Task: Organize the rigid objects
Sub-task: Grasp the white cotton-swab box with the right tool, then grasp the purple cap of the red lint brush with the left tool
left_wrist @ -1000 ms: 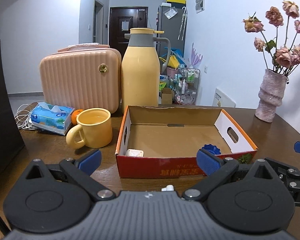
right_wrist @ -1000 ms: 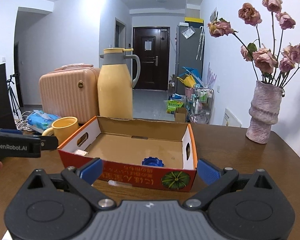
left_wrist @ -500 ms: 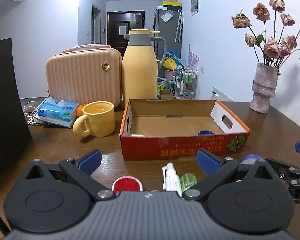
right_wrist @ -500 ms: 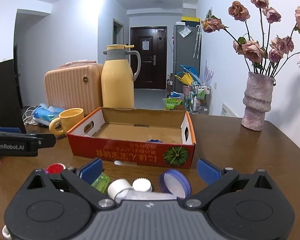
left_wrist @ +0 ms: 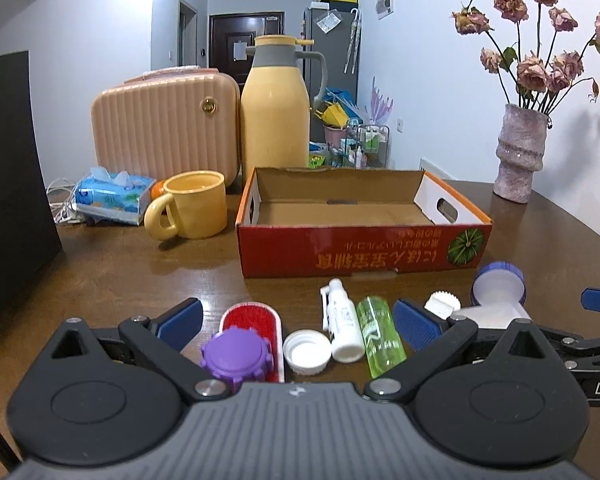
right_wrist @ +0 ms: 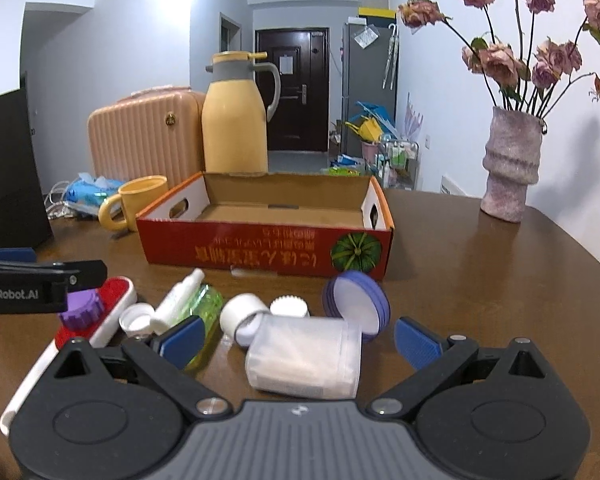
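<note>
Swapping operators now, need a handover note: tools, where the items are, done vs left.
Left tool: open, holding nothing, low over the small items.
Right tool: open, holding nothing, the clear jar lying between its fingers.
Box: on the table; its floor is mostly hidden by the front wall, so the contents can't be confirmed.
On the table in front of the box: red brush, purple cap, white cap, white spray bottle, green bottle, blue lid.
Done: nothing verifiable from here.
Left: put these items into the box.
</note>
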`<state>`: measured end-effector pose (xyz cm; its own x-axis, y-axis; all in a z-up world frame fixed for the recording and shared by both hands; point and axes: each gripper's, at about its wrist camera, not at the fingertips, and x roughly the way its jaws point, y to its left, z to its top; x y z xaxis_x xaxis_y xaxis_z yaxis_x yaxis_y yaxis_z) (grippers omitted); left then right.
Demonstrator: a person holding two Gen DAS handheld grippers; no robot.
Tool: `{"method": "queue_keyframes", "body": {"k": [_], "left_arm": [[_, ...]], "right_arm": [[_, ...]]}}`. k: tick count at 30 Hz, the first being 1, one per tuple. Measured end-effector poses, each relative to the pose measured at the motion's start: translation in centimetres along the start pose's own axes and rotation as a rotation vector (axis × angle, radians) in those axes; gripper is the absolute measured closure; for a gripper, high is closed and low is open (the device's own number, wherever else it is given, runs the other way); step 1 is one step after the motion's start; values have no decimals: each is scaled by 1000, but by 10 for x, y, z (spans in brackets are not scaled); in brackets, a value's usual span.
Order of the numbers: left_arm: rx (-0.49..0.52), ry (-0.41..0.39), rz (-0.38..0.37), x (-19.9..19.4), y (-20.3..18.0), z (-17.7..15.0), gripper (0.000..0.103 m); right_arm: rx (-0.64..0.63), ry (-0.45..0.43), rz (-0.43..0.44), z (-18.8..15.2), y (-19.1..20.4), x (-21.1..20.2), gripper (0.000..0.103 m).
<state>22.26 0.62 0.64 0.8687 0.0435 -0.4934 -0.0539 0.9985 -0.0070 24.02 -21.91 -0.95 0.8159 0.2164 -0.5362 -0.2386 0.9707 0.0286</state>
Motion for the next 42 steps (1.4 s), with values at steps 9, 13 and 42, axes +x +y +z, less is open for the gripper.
{"method": "queue_keyframes", "body": {"k": [9, 13, 42], "left_arm": [[-14, 42, 2, 2, 9, -15, 0], [-23, 54, 15, 5, 14, -19, 0], [-29, 129, 74, 32, 32, -16, 0]], "right_arm": [[10, 58, -27, -16, -2, 16, 2], [-1, 84, -36, -16, 1, 30, 2], [34, -8, -40, -22, -8, 58, 21]]}}
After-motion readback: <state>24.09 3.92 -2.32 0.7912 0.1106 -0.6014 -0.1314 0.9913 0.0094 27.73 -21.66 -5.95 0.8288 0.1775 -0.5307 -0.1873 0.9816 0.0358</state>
